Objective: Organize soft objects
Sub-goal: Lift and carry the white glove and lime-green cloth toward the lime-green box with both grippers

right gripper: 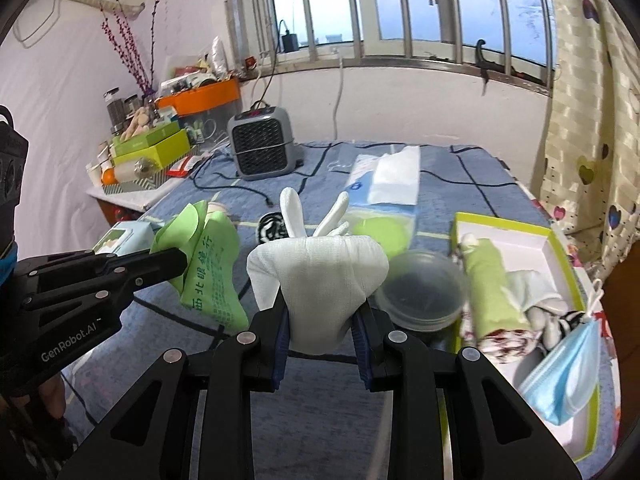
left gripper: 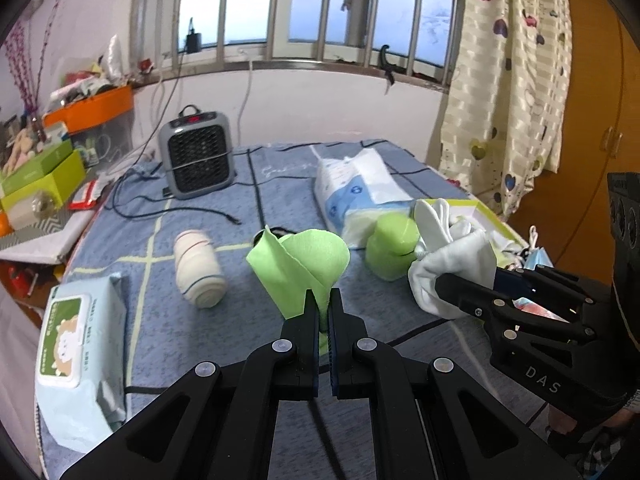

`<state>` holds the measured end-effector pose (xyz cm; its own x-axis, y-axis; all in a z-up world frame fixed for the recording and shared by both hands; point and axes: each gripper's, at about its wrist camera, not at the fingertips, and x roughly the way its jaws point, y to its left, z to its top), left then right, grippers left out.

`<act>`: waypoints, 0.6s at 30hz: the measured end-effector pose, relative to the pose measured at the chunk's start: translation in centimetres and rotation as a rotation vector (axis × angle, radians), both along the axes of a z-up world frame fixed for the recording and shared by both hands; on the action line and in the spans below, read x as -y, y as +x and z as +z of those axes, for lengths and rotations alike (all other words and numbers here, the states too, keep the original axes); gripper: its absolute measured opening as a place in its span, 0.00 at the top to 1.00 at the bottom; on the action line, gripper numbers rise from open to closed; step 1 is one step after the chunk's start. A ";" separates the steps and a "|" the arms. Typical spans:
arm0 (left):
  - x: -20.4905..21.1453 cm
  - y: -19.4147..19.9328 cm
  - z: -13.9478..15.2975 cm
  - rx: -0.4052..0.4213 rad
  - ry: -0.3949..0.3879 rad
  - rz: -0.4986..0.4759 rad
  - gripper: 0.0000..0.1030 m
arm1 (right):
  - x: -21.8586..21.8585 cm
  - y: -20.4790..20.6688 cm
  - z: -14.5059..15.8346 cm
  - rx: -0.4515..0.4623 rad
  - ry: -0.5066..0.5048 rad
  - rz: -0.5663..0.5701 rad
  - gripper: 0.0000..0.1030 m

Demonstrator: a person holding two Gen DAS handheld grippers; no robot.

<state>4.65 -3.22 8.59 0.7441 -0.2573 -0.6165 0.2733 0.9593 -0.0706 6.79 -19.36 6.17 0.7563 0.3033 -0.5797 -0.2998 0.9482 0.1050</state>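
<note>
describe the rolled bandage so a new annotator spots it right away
On the blue checked bedspread, look in front of the grey space heater, between the wet wipes pack and the green cloth. The rolled bandage is the only cream cylinder, with thin blue and red stripes.

- Cool daylight reaches me through the barred window, leaving the room evenly bright.
- Shadows on the bed stay soft.
- Fisheye bends both views, with dark corners.
- Nearby things look slightly soft.
</note>
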 end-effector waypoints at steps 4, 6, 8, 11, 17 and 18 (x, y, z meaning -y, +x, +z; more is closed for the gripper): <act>0.9 0.3 0.4 0.006 0.004 -0.024 0.97 | 1.5 -0.1 0.4 0.011 0.005 -0.028 0.72; 1.7 0.6 0.5 0.007 0.006 -0.038 0.97 | 2.2 -0.2 0.6 0.017 0.007 -0.042 0.72; 2.4 0.6 0.7 0.011 0.005 -0.052 0.97 | 2.9 -0.3 0.8 0.021 0.008 -0.056 0.72; 3.7 0.8 1.0 0.017 0.009 -0.077 0.97 | 4.0 -0.3 1.1 0.029 0.008 -0.077 0.72; 6.1 1.3 1.7 0.034 0.011 -0.125 0.97 | 6.2 -0.3 1.6 0.039 0.007 -0.122 0.72; 6.5 1.4 1.8 0.036 0.014 -0.133 0.97 | 6.4 -0.2 1.7 0.040 0.007 -0.127 0.72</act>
